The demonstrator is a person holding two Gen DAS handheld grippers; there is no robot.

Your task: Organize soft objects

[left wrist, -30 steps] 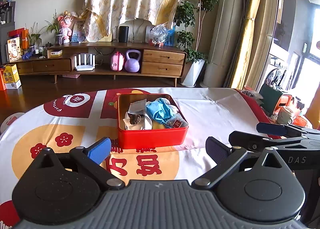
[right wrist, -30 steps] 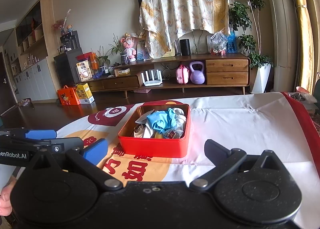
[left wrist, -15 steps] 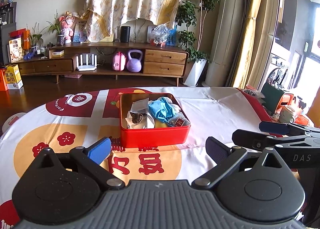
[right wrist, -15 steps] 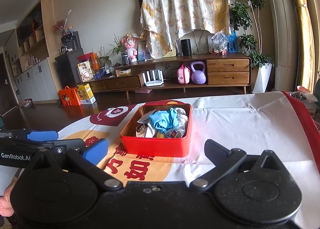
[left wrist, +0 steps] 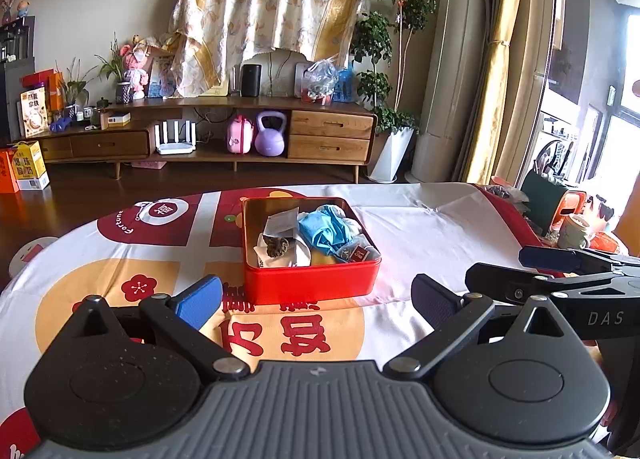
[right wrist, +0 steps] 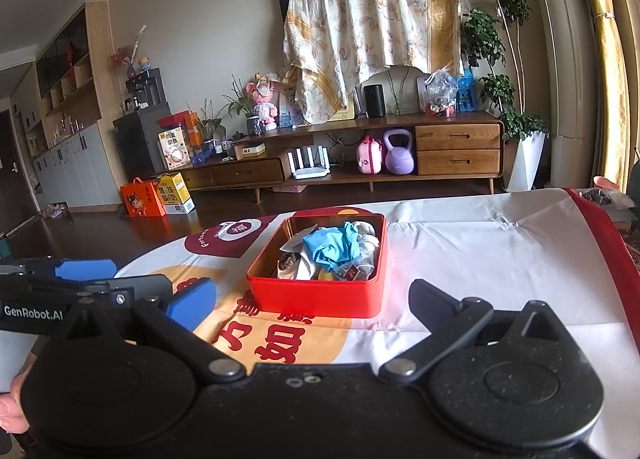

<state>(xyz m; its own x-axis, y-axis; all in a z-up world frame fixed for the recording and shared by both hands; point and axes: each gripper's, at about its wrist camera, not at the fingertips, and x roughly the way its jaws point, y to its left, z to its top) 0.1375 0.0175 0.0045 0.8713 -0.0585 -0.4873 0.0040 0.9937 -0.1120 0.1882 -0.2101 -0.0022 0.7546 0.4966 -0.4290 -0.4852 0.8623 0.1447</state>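
Both sets of jaws wide open, gripping nothing. Left gripper [left wrist: 316, 301] low over the near edge of the worktop [left wrist: 420, 227], aimed at the red tin [left wrist: 312, 283]; right gripper [right wrist: 312, 305] alongside, also facing the tin [right wrist: 316, 297]. Soft items heaped inside the tin, mid-worktop on the printed cloth [left wrist: 100, 279]: crumpled blue fabric [left wrist: 324, 229] on top, white pieces [left wrist: 282, 221] to the left, a small wrapped packet [left wrist: 358, 255] at the near right corner.

Likely troubles from here: tangled layers, so a pinch on the blue fabric probably drags neighbours out too. Light tin on loose cloth, apt to slide or tip under a sideways pull. Shallow pinch on slack fabric, prone to slipping free. Two grippers close together, some risk of collision on a shared reach.
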